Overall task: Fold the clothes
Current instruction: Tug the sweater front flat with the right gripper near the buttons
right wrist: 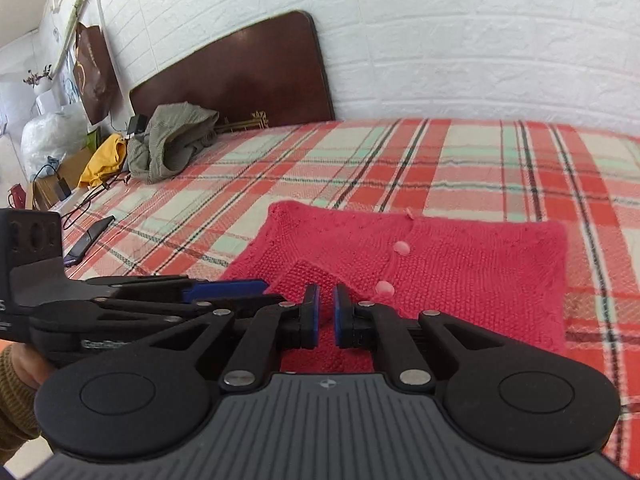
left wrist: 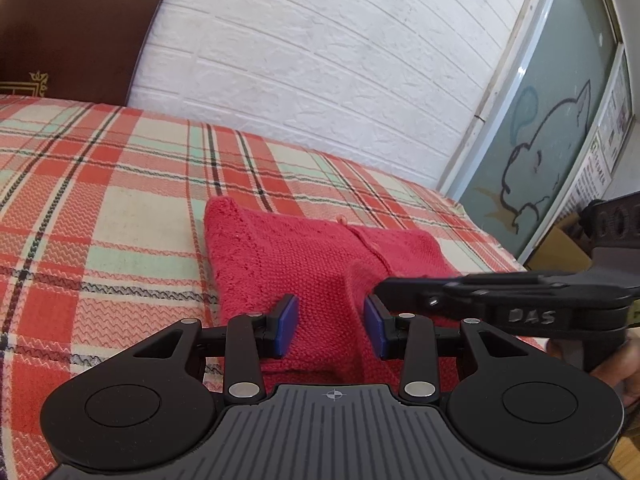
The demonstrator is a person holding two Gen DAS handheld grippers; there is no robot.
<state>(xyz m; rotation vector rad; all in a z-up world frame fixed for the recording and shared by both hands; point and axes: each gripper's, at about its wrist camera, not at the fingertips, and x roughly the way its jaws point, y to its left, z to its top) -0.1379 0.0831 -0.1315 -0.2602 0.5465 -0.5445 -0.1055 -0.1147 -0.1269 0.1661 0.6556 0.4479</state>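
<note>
Red knit cardigan (right wrist: 440, 276) flat on plaid bedspread (right wrist: 400, 160), near the front edge of the bed, partly folded into a rough rectangle. Pale pink buttons (right wrist: 401, 247) in a line along the placket, facing up. In the left wrist view, a raised ridge of knit (left wrist: 356, 280) between the two tools.

Left gripper (left wrist: 331, 326) low over the cardigan's near edge, jaws about half apart, blue pads (left wrist: 289, 326) clear of the fabric on both sides; red knit visible in the gap but not pinched. Nothing held.

Right gripper (right wrist: 326, 318) just beside it, jaws narrow, only a slim gap between blue pads (right wrist: 316, 318). Red knit behind the gap; cannot tell from the frames whether any fabric is caught. Same tool seen side-on in the left wrist view (left wrist: 378, 289), tip at the ridge of knit, slightly motion-blurred.

Hand in olive ribbed sleeve (right wrist: 16, 392) on the left tool's grip, lower left of the right wrist view.

Further out: dark brown headboard (right wrist: 248, 76) against white brick-pattern wall (right wrist: 480, 40). Grey-green garment (right wrist: 172, 140) bunched at the far corner of the bed, yellow cloth (right wrist: 104, 160) beside it. Phone (right wrist: 90, 240) on the bedspread's left side. Frosted glass panel with a cartoon outline (left wrist: 552, 140) to the right in the left wrist view.
</note>
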